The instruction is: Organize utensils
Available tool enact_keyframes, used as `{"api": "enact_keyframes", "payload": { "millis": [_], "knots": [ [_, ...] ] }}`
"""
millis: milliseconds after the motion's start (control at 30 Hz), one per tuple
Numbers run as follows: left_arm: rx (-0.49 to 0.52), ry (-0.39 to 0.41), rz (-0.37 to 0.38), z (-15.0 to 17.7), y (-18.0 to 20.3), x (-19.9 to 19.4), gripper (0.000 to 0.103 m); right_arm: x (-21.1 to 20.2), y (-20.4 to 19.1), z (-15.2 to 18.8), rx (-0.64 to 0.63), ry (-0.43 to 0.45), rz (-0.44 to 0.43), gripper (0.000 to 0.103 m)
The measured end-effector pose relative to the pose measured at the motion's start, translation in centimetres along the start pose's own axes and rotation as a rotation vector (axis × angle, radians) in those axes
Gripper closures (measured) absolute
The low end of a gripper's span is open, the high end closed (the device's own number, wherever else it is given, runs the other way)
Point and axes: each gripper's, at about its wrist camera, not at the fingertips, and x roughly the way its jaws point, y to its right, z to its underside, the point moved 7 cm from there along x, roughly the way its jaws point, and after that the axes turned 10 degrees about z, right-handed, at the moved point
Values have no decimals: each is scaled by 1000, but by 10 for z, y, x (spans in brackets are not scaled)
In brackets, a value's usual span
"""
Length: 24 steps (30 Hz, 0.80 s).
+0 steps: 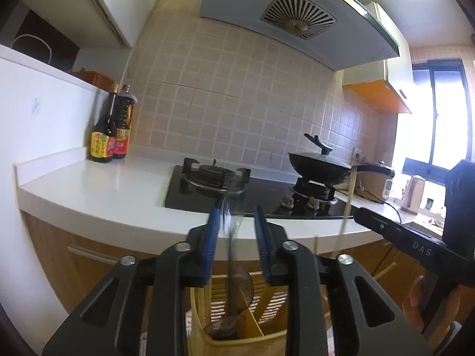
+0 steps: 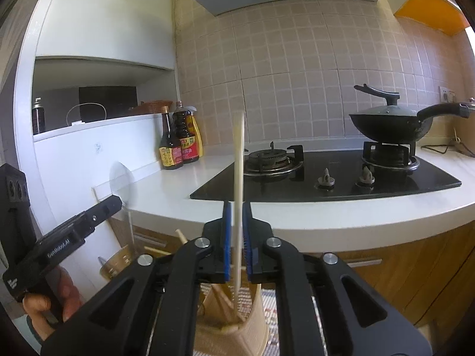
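My left gripper [image 1: 236, 212] is open, with a blurred metal spoon [image 1: 231, 267] standing between its blue pads, its bowl down in a beige slatted utensil holder [image 1: 267, 335] below. My right gripper [image 2: 237, 210] is shut on a pale chopstick [image 2: 239, 160] that stands upright, its lower end reaching into the utensil holder [image 2: 252, 320]. Other chopsticks [image 2: 219, 296] lean inside the holder. The right gripper also shows at the right of the left wrist view [image 1: 360, 213], with the chopstick [image 1: 350, 190] in it. The left gripper body shows at the left of the right wrist view [image 2: 112, 203].
A white countertop [image 1: 118, 195] with a black gas hob [image 1: 267, 198] lies ahead. A lidded black wok [image 2: 389, 121] sits on the right burner. Two sauce bottles [image 2: 178, 145] stand by the tiled wall. Wooden cabinets [image 2: 400, 267] run below. A kettle [image 1: 412, 192] stands far right.
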Motion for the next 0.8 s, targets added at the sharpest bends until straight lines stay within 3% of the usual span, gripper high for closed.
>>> {"api": "enact_keyframes", "payload": {
  "millis": [33,100,300,467,700,800],
  "knots": [
    [-1,1,1,-1,1,-3,69,-3,1,0,5,0,-1,72],
    [-8,3,-3,-5,2,-13,65,-15,4,-1,12,2,5,65],
    [-64,-22,36,-11,6,-47,52,-57,0,2,6,-12,-1,62],
    [-113,-34,48,-6,14,-84,45,-104,-9,19,-22,-16,29,52],
    [-104,-42,-6,24,37,-121,39,-143,-14,49,21,-15,70,52],
    [-97,-18,-65,44,41,-126,31,-146,-13,69,36,-14,102,39]
  ]
}}
